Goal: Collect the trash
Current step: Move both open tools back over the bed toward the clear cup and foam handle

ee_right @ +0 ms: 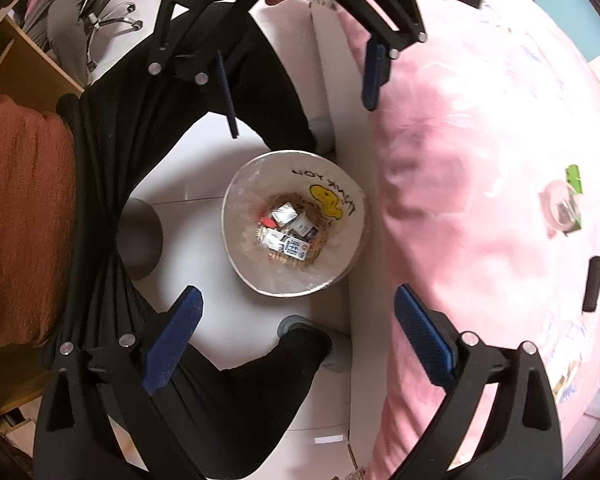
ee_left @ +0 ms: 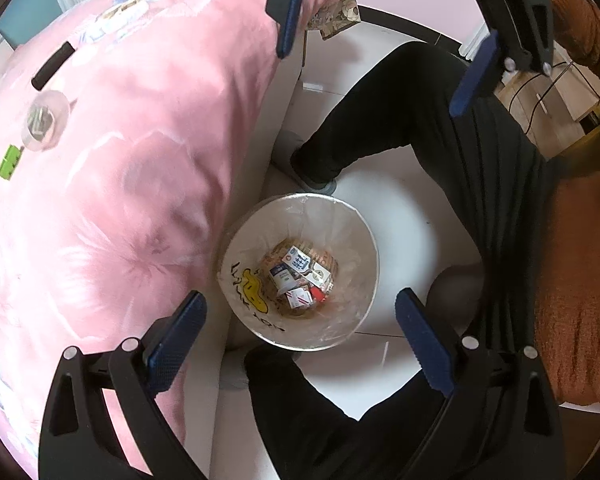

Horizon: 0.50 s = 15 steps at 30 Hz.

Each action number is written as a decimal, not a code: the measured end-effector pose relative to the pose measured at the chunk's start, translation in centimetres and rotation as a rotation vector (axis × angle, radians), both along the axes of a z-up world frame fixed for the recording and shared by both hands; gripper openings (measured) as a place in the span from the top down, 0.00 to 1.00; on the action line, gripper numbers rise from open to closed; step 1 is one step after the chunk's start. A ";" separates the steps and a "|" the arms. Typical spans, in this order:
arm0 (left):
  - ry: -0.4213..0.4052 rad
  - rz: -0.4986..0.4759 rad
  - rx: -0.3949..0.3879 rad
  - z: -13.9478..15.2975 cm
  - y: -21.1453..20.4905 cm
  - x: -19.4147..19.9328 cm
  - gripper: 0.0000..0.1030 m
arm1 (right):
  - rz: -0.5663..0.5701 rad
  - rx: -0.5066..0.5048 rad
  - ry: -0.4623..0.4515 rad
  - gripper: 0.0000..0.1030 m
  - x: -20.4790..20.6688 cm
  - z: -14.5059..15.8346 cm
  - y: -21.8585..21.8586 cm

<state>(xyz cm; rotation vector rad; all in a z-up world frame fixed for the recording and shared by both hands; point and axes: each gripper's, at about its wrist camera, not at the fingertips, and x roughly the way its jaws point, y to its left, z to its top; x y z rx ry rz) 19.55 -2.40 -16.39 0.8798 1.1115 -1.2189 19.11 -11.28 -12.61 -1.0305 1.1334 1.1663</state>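
Each camera sat on its own tool and looked steeply down along the fingers, from well above the floor. The left tool (ee_left: 300,340) framed the white bin (ee_left: 300,272) just ahead of its fingertips, with the pink bed (ee_left: 120,160) on its left side. The right tool (ee_right: 296,336) framed the same bin (ee_right: 294,224) ahead of it, the bed (ee_right: 480,160) on its right side. Both views shared bin, bed edge, floor and the person's dark legs, and each caught the opposite tool at its upper edge.
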 end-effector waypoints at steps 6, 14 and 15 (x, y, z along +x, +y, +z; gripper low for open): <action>-0.040 0.014 -0.014 1.8 -0.1 0.6 0.06 | -0.047 -0.002 -0.035 0.07 0.9 1.6 -1.6; -0.107 0.051 -0.048 4.6 0.1 2.2 0.05 | -0.151 0.007 -0.105 0.07 3.1 3.2 -4.4; -0.113 0.055 -0.049 4.8 0.1 2.4 0.05 | -0.169 0.005 -0.120 0.07 3.5 3.5 -5.0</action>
